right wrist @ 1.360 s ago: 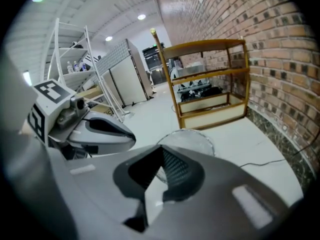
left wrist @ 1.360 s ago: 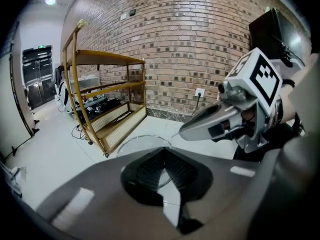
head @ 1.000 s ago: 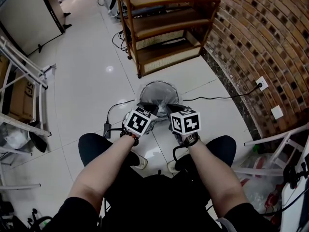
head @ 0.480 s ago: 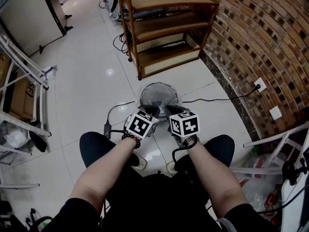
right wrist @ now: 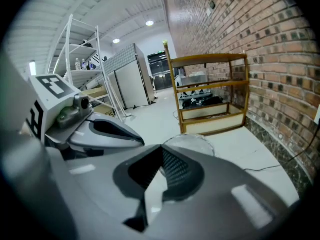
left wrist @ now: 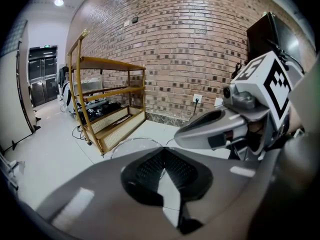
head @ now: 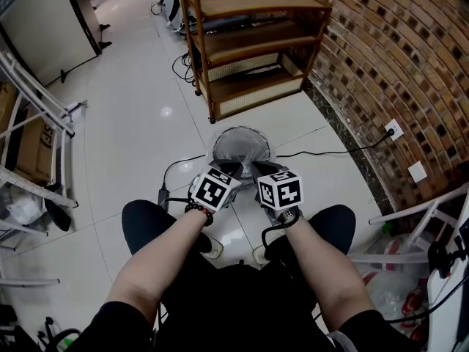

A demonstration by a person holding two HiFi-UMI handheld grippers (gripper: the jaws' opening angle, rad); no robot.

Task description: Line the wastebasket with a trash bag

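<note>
A round mesh wastebasket (head: 224, 139) stands on the white tile floor just in front of my knees. A thin translucent trash bag (head: 246, 148) lies crumpled inside it, with a fold reaching toward the near rim. My left gripper (head: 233, 169) and right gripper (head: 258, 167) hover side by side over that near rim, tips almost touching each other. Both are shut. In the left gripper view the left gripper (left wrist: 162, 152) has its pads together, with the wastebasket's pale rim (left wrist: 135, 143) beyond. The right gripper (right wrist: 161, 152) looks the same, over the rim (right wrist: 192, 140). I see no film between the pads.
A wooden shelf unit (head: 249, 42) stands behind the basket, against a brick wall (head: 396, 64) with an outlet (head: 396, 128). Black cables (head: 176, 166) run over the floor by the basket. A white metal rack (head: 37, 123) is at the left, plastic bags (head: 388, 284) at the right.
Both grippers have edged slightly toward the basket and stay close together; their jaws stay shut. The basket and bag have not moved.
</note>
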